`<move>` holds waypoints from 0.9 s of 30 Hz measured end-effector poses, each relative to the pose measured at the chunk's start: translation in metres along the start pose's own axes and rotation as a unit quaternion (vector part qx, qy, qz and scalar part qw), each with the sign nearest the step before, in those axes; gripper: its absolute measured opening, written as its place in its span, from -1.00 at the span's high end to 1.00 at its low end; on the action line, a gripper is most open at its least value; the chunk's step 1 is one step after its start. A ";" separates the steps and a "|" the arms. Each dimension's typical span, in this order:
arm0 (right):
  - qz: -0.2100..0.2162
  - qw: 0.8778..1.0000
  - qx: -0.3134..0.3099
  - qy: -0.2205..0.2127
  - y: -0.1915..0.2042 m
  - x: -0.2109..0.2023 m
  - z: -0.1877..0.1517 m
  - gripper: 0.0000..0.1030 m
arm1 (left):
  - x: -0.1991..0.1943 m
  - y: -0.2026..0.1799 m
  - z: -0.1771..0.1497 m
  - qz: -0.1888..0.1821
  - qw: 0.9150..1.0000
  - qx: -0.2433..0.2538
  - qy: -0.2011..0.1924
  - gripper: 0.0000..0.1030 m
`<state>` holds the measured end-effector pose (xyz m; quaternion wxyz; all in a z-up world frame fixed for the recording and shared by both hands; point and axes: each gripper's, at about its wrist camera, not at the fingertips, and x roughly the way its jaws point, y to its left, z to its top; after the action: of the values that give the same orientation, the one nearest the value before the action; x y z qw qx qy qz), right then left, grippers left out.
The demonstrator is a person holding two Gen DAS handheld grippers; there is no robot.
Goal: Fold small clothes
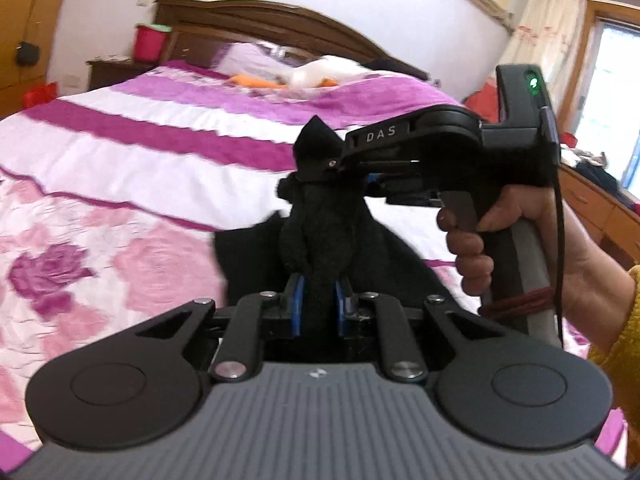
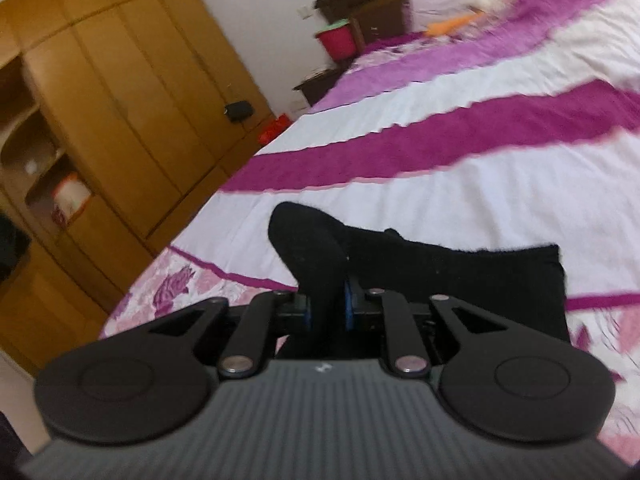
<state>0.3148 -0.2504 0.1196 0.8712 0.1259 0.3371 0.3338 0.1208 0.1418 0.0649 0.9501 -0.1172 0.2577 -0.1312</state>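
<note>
A small black fuzzy garment (image 1: 320, 236) hangs in the air above the bed, held by both grippers. My left gripper (image 1: 320, 292) is shut on its lower part, blue pads pressing either side. My right gripper (image 1: 320, 164) comes in from the right in the left wrist view, held by a hand, and is shut on the garment's top, where a point of cloth sticks up. In the right wrist view the right gripper (image 2: 328, 300) pinches the black garment (image 2: 420, 268), which trails to the right over the bedspread (image 2: 440, 192).
The bed (image 1: 140, 152) has a pink, white and purple striped floral cover, with pillows and orange and white items (image 1: 304, 76) near the wooden headboard (image 1: 260, 28). A wooden wardrobe (image 2: 120, 100) stands left of the bed. A red bucket (image 1: 150, 42) sits on the nightstand.
</note>
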 end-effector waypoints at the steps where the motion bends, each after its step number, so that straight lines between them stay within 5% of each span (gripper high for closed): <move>1: -0.002 1.000 -0.015 0.004 0.006 0.008 -0.002 0.66 | 0.001 0.007 -0.001 0.009 1.000 -0.006 0.005 0.64; 8: -0.040 0.994 -0.102 0.027 0.026 0.048 -0.026 0.52 | 0.012 0.031 -0.017 0.041 0.998 -0.028 0.049 0.59; 16: -0.038 0.996 -0.078 -0.033 0.002 -0.042 -0.022 0.29 | -0.012 0.026 -0.011 0.088 0.996 0.006 0.031 0.42; 21: -0.073 0.994 -0.077 -0.029 -0.022 -0.080 -0.041 0.28 | -0.027 0.023 0.004 0.074 0.997 -0.019 0.013 0.42; 27: -0.085 0.995 -0.058 -0.016 -0.040 -0.092 -0.074 0.26 | -0.004 0.006 0.001 0.066 0.997 0.001 0.041 0.42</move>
<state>0.2345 -0.3419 0.0938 0.9075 0.0513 0.3130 0.2755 0.1195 0.1483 0.0660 0.9454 -0.0937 0.3032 -0.0736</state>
